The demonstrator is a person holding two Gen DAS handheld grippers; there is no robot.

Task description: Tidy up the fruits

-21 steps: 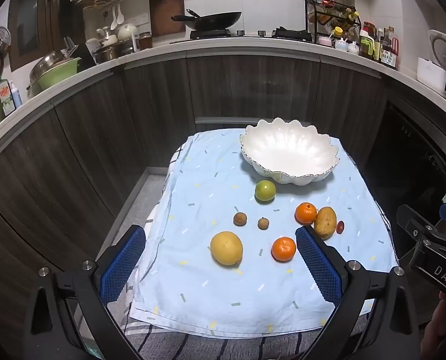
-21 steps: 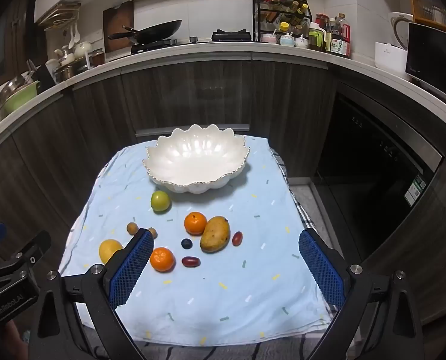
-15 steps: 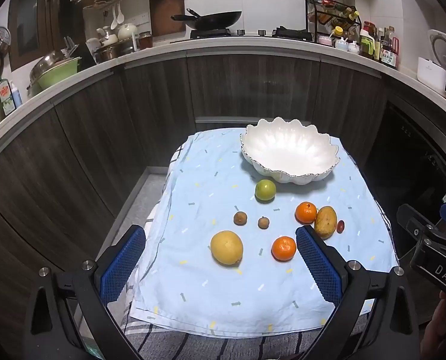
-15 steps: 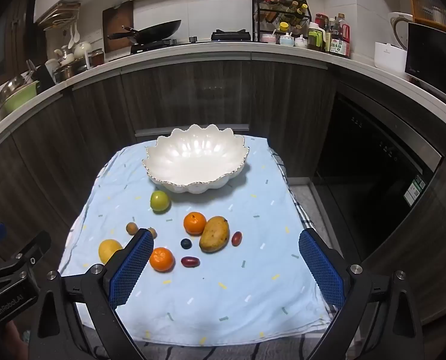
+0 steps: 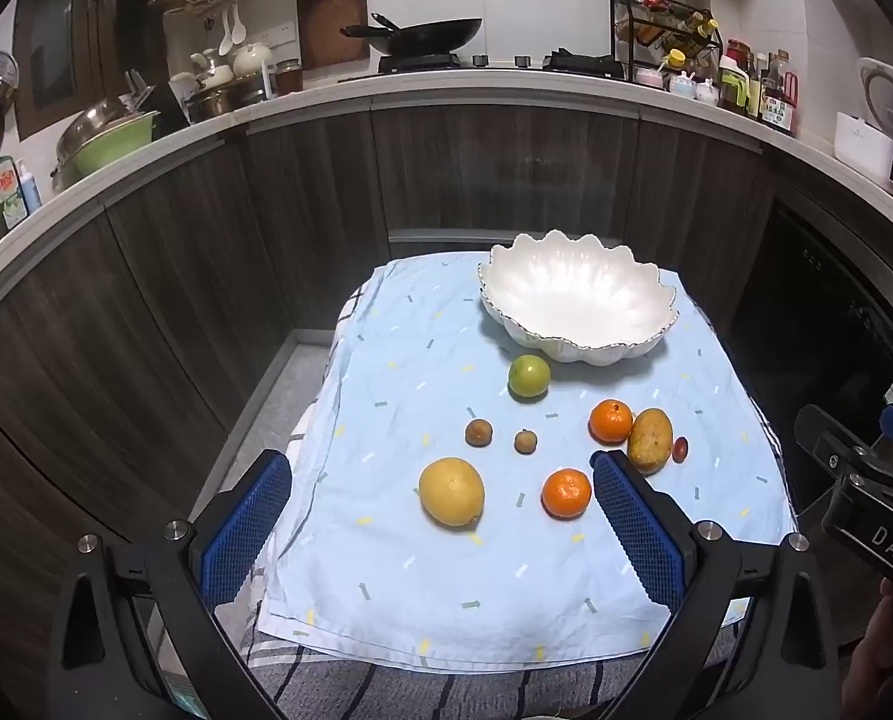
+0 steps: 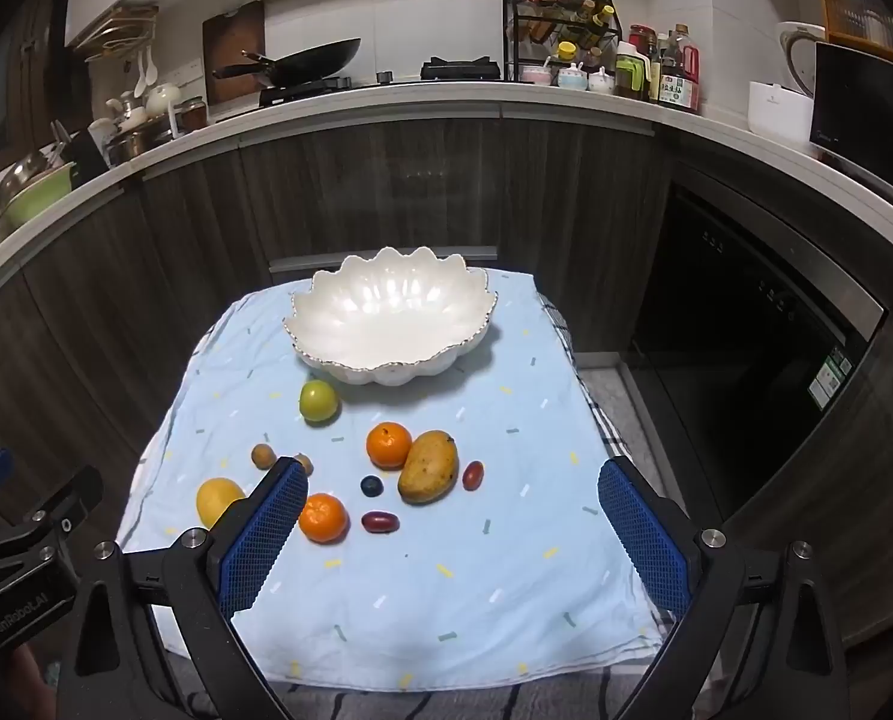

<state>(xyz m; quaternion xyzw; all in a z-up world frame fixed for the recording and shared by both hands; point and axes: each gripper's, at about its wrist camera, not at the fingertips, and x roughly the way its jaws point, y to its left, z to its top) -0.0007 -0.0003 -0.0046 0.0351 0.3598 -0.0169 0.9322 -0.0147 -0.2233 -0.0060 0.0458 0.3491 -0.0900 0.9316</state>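
A white scalloped bowl (image 5: pixel 578 300) (image 6: pixel 389 318) stands empty at the far end of a light blue cloth (image 5: pixel 398 588) (image 6: pixel 446 600). Loose fruit lies in front of it: a green apple (image 5: pixel 529 376) (image 6: pixel 318 400), two oranges (image 5: pixel 611 420) (image 5: pixel 566 493), a mango (image 6: pixel 428 466), a yellow lemon (image 5: pixel 451 491) (image 6: pixel 217 499), small brown fruits (image 5: pixel 478 432), red grape-like fruits (image 6: pixel 380 521) and a blueberry (image 6: pixel 371 485). My left gripper (image 5: pixel 440 528) is open and empty, above the near cloth. My right gripper (image 6: pixel 452 531) is open and empty too.
Dark wood cabinets curve behind the table, with a counter holding a wok (image 5: pixel 422 36), a bottle rack (image 5: pixel 665 36) and pots (image 5: pixel 110 138). A dark oven front (image 6: pixel 746 324) stands to the right. A striped cloth (image 5: pixel 386 690) shows at the near table edge.
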